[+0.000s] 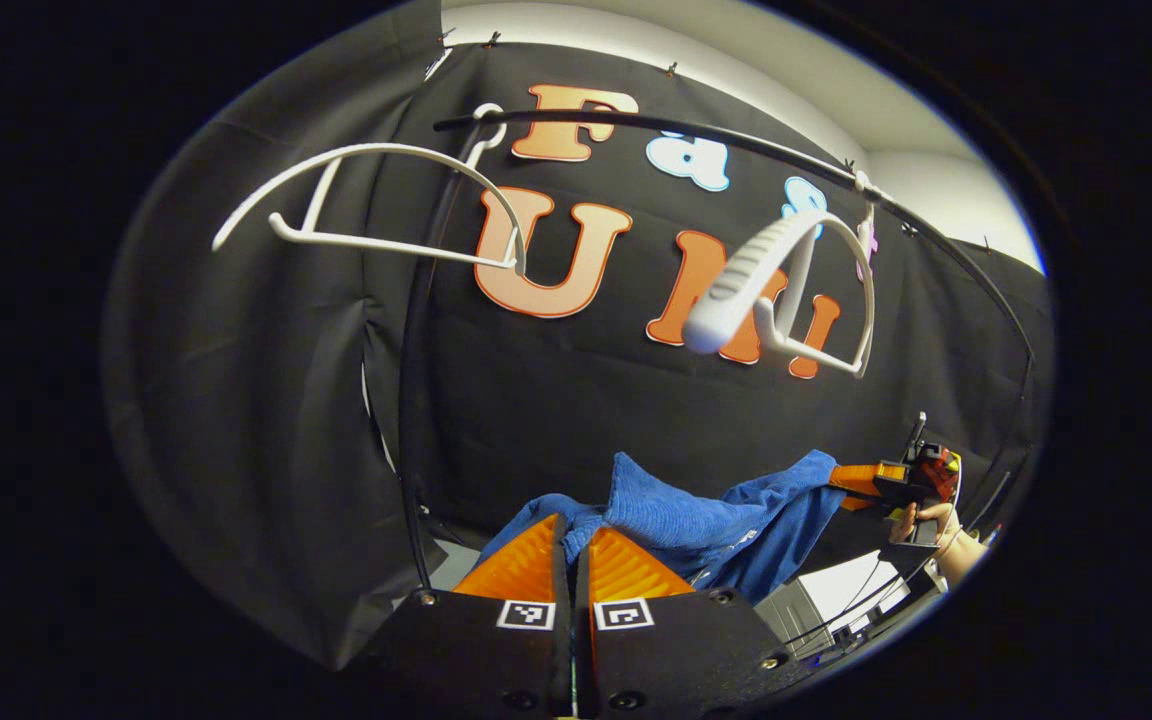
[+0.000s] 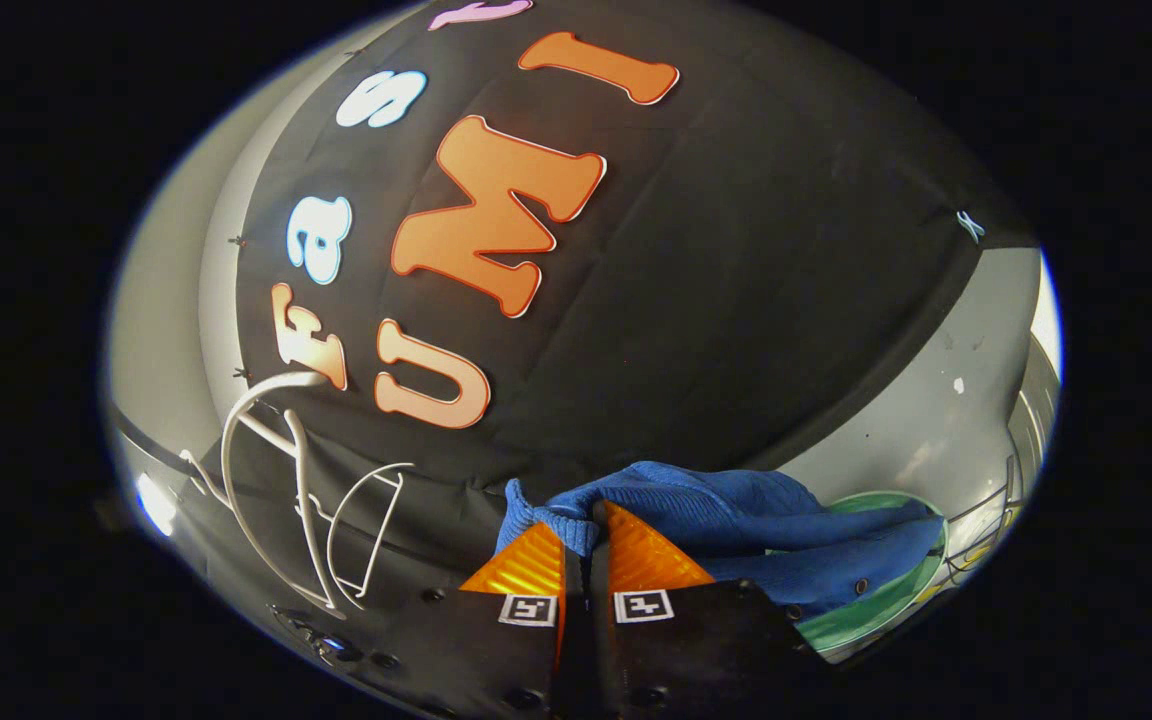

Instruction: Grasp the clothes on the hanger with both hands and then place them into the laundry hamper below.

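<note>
A blue knitted garment [image 1: 706, 515] stretches between both grippers, off the hangers. My left gripper [image 1: 572, 530] is shut on one end of it at the bottom of the left gripper view. Farther right in that view, the right gripper [image 1: 861, 480], held by a hand [image 1: 936, 520], pinches the other end. In the right gripper view, my right gripper [image 2: 582, 522] is shut on a fold of the blue garment [image 2: 736, 530], which hangs down over the green-rimmed laundry hamper [image 2: 866, 620] at lower right.
Two bare white hangers [image 1: 376, 200] [image 1: 786, 290] hang from a black curved rail [image 1: 696, 135] above. The same white hangers [image 2: 306, 490] show at lower left in the right gripper view. A black upright pole [image 1: 416, 400] stands at left.
</note>
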The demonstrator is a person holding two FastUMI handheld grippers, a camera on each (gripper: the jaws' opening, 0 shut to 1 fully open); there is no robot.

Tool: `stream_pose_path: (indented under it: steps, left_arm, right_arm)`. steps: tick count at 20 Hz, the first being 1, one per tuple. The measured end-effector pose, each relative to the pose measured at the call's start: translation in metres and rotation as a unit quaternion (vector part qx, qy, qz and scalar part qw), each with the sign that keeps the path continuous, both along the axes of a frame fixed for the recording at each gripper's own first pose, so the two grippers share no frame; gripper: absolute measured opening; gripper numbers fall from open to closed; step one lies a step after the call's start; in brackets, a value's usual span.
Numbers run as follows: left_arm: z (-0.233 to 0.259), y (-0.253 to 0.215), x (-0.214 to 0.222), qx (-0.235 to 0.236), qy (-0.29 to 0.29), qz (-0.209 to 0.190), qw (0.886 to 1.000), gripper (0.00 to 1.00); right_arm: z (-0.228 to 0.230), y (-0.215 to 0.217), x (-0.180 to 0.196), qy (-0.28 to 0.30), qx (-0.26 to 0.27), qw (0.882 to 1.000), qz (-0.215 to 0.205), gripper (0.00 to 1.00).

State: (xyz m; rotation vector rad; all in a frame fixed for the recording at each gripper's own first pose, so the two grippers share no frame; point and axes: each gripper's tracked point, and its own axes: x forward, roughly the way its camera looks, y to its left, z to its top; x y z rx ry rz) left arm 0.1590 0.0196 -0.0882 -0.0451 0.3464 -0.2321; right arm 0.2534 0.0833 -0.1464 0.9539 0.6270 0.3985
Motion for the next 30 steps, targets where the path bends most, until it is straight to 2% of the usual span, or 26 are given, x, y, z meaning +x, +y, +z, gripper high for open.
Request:
stream_pose_path:
  steps: [4,9,15,21,25,30]
  left_arm:
    - [-0.010,-0.024,-0.003,0.032,-0.005,-0.015,0.999,0.01]
    - [-0.017,-0.077,-0.011,0.031,-0.004,-0.057,0.998,0.01]
    - [-0.030,-0.129,-0.011,0.004,0.013,-0.089,0.996,0.01]
    - [-0.039,-0.183,-0.007,-0.016,0.024,-0.121,0.992,0.01]
    - [-0.062,-0.208,-0.008,-0.012,0.042,-0.126,0.991,0.01]
    - [-0.102,-0.216,-0.015,0.007,0.072,-0.120,0.990,0.01]
  right_arm:
    - [-0.005,0.004,-0.020,-0.001,-0.011,1.000,0.000,0.07]
    - [-0.012,0.024,-0.048,0.012,-0.006,1.000,0.016,0.07]
    - [-0.014,0.037,-0.071,0.008,-0.027,0.999,0.028,0.07]
    - [-0.012,0.032,-0.086,-0.004,-0.053,0.998,0.026,0.07]
    - [-0.030,0.032,-0.096,0.003,-0.079,0.997,0.024,0.08]
    - [-0.056,0.021,-0.098,0.018,-0.122,0.992,0.027,0.08]
